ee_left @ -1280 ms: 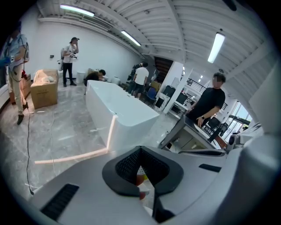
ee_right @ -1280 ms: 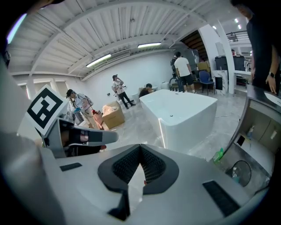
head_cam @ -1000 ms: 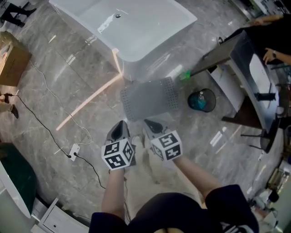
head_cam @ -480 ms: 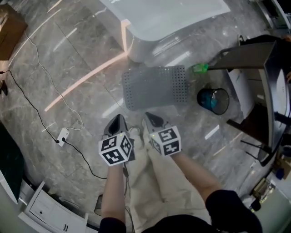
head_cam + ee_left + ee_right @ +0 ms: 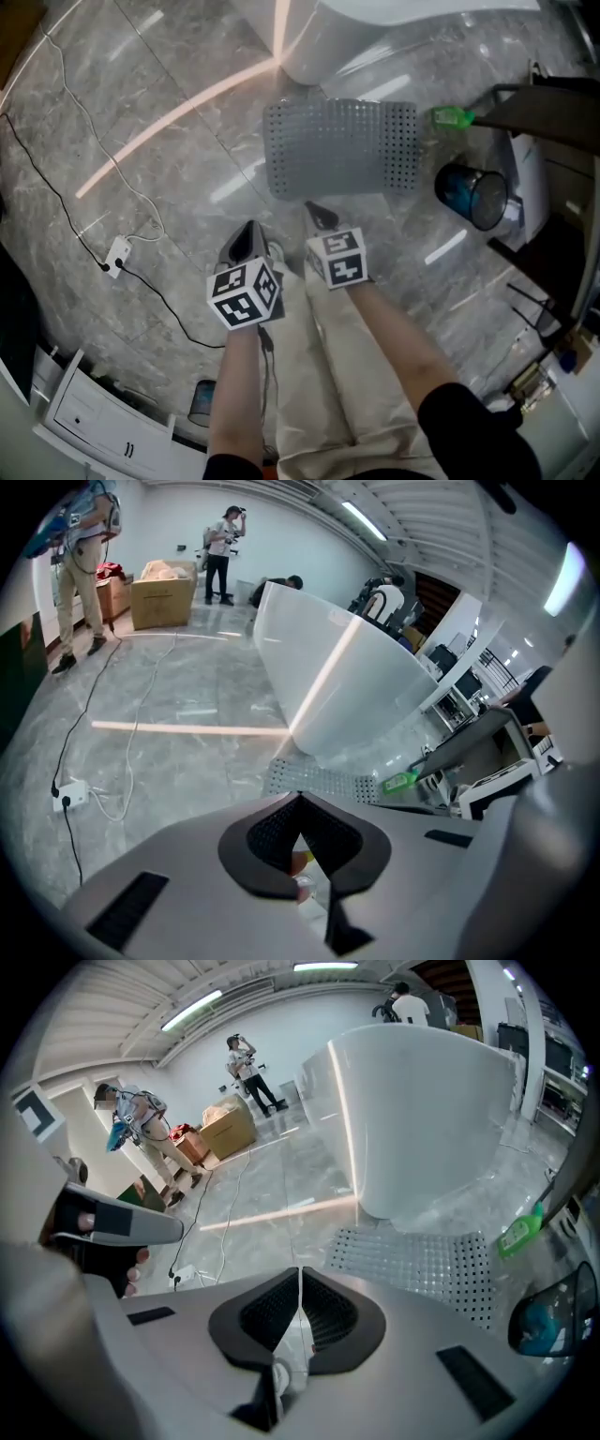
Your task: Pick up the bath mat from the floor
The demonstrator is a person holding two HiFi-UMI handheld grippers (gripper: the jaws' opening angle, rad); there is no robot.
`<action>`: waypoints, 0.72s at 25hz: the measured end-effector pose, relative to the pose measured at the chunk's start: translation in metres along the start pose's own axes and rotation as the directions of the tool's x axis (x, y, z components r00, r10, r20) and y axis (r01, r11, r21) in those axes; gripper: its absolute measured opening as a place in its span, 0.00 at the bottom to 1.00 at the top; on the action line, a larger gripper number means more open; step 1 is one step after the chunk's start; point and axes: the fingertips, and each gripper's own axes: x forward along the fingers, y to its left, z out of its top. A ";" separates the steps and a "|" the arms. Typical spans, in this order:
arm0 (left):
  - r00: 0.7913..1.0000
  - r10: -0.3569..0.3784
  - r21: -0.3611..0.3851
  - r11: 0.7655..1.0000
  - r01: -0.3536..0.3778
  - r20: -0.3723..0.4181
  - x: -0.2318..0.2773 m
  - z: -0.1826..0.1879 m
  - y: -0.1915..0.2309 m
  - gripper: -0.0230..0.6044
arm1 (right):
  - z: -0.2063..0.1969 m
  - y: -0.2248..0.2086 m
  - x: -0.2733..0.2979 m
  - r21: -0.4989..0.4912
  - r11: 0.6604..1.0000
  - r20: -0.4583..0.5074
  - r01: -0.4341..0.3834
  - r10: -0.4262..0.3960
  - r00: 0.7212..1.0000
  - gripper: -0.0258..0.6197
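**A:** Where's the bath mat (image 5: 339,147)?

**B:** It's flat on the floor (image 5: 141,103), just in front of the foot of the bathtub (image 5: 375,28), which is where you'd step out. Its long side runs across the person's path and nothing lies on it.

**A:** And the claws?

**B:** Both are held low in front of the person's legs, side by side and pointing at the mat. The left claw (image 5: 247,234) is pinched closed with nothing in it. The right claw (image 5: 317,212) is closed and empty too, and its tip is near the mat's near edge but not touching.

**A:** Why closed, if the mat has to be grabbed?

**B:** My guess is this is just the approach, with the arms brought down and forward first. A thin mat lying flat has only its edge to take, so the jaws would have to part and slip round the rim.

**A:** Anything in the way?

**B:** A green bottle (image 5: 453,117) sits just beside the mat's far right corner, and a dark bin (image 5: 472,195) stands near its right end. The near edge looks like the safer side. The cable (image 5: 159,291) on the left is well apart.

**A:** So how far along is it?

**B:** It has barely begun. The mat hasn't been gripped or lifted.
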 end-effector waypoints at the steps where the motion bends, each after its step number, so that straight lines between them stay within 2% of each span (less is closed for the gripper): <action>1: 1.000 0.000 0.004 1.000 0.000 -0.007 0.008 -0.005 0.007 0.03 | -0.006 0.001 0.013 -0.002 1.000 -0.016 -0.008 0.008 1.000 0.06; 7: 1.000 -0.012 0.031 0.999 0.013 -0.028 0.056 -0.035 0.047 0.03 | -0.047 -0.001 0.090 -0.050 0.998 -0.079 -0.023 0.019 0.997 0.07; 8: 1.000 -0.017 0.029 0.999 0.018 -0.022 0.065 -0.039 0.053 0.03 | -0.057 -0.003 0.104 -0.062 0.998 -0.095 -0.030 0.024 0.995 0.10; 10: 1.000 -0.026 0.023 0.999 0.026 -0.012 0.086 -0.046 0.065 0.03 | -0.076 -0.008 0.133 -0.084 0.995 -0.137 -0.049 0.037 0.990 0.23; 13: 0.999 -0.029 0.022 0.999 0.029 -0.015 0.114 -0.054 0.085 0.03 | -0.103 -0.014 0.169 -0.093 0.994 -0.187 -0.061 0.043 0.981 0.30; 18: 0.999 -0.024 0.027 0.999 0.025 -0.021 0.158 -0.069 0.115 0.03 | -0.133 -0.029 0.218 -0.081 0.996 -0.202 -0.038 0.021 0.979 0.33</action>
